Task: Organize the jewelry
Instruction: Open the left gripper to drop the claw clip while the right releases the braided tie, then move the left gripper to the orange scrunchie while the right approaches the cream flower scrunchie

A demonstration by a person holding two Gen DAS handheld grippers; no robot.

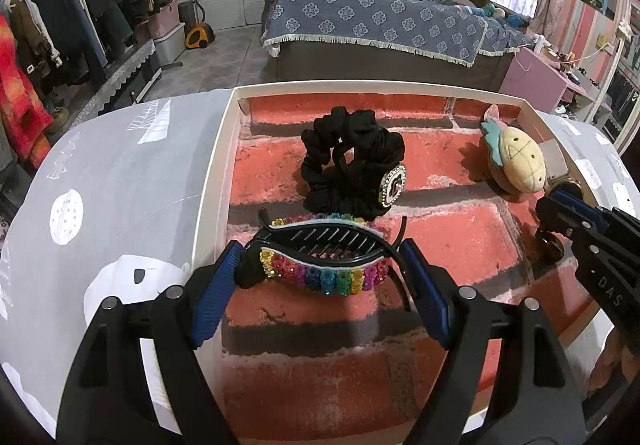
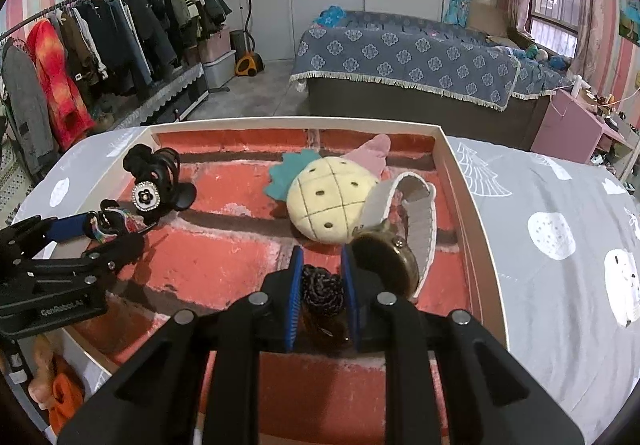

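Observation:
A white-rimmed tray [image 1: 224, 149] with a red brick-print floor holds the jewelry. My left gripper [image 1: 320, 277] is shut on a black hair clip with rainbow beads [image 1: 324, 265], low over the tray's near left. My right gripper [image 2: 322, 277] is shut on a dark braided hair tie with a brown piece [image 2: 322, 291], near the tray's right side; it also shows in the left wrist view [image 1: 560, 221]. A black scrunchie with a round jewelled charm [image 1: 352, 165] lies behind the clip. A plush pineapple clip [image 2: 332, 201] and a watch with a pale strap [image 2: 400, 233] lie just beyond my right gripper.
The tray sits on a grey cloth with white prints [image 2: 560, 229]. Its right wall [image 2: 472, 213] stands close beside the watch. A clothes rack [image 2: 100, 33] and a bed [image 2: 400, 57] are far behind the table.

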